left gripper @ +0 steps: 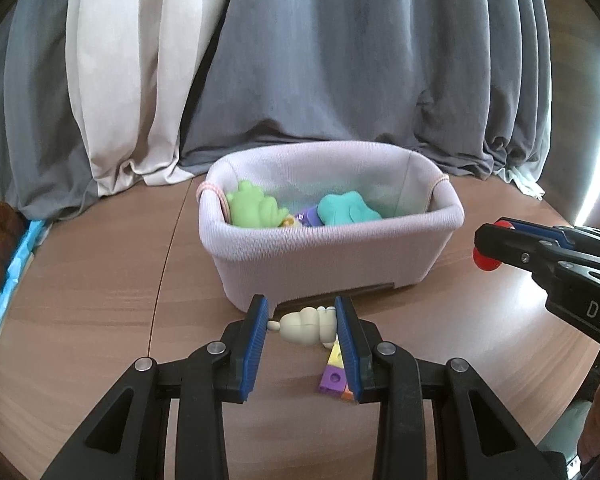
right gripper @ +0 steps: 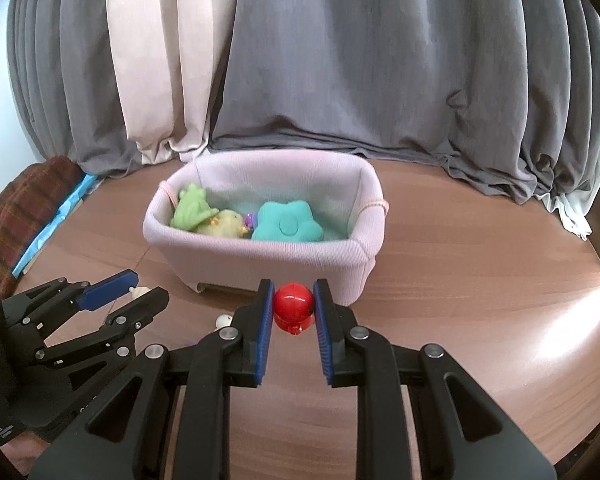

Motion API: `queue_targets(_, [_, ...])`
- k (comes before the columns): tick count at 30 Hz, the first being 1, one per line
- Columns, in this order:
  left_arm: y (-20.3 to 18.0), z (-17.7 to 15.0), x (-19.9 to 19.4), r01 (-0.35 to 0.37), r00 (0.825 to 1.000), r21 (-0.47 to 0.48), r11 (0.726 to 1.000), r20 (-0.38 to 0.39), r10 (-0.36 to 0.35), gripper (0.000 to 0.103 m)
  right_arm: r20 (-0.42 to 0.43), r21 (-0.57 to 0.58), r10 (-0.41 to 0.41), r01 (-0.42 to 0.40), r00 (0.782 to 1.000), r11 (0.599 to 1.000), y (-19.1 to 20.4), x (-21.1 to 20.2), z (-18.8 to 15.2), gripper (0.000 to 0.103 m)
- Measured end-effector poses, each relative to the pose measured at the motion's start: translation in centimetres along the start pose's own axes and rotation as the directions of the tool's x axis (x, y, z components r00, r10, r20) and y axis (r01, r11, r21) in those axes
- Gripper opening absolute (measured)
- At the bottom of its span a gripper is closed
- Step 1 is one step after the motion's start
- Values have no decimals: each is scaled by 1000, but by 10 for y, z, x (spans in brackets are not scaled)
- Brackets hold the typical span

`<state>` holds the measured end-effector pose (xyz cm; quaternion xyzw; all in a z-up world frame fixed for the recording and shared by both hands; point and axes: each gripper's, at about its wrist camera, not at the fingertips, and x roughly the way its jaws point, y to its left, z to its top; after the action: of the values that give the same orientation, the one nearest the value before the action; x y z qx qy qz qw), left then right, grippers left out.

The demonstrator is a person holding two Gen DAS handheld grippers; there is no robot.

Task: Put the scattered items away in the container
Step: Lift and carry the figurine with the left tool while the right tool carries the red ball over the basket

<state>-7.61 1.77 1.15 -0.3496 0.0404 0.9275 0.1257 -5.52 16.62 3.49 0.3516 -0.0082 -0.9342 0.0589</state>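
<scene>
- Left wrist view: the left gripper (left gripper: 302, 326) has its 2 blue-padded jaws set around a small cream ridged plastic figure (left gripper: 309, 325). The right pad touches the figure, the left pad seems to meet only a small knob on its side, so whether the grip is firm I cannot tell.
- Just below the figure a purple and yellow plastic block toy (left gripper: 333, 372) lies on the brown wooden table (left gripper: 100, 300), partly hidden by the right jaw.
- Beyond them stands the pale pink knitted fabric basket (left gripper: 332, 256), already holding a green frog-like toy (left gripper: 256, 208) and a teal flower-shaped cushion toy (left gripper: 346, 210).
- Right wrist view: the right gripper (right gripper: 294, 308) is clamped on a glossy red round plastic toy (right gripper: 294, 307), held just before the basket's near wall, seemingly off the table.
- A fuzzy yellow chick toy (right gripper: 224, 224) also lies in the basket.
- Step in hand, as I judge it: 2 items gripped or nearly so, 1 per tool, with the deposit not yet done.
- The next move calls for lifting each item above the soft rim, carrying it over the open middle, and parting the jaws there. The block toy remains to be collected.
</scene>
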Motion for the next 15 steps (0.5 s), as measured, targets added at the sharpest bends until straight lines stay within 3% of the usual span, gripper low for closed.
queue_targets(15, [-6, 24, -1, -3, 1000, 10, 1000, 22, 3, 31, 22, -4, 17, -17, 1000, 1000, -5, -2, 18, 18])
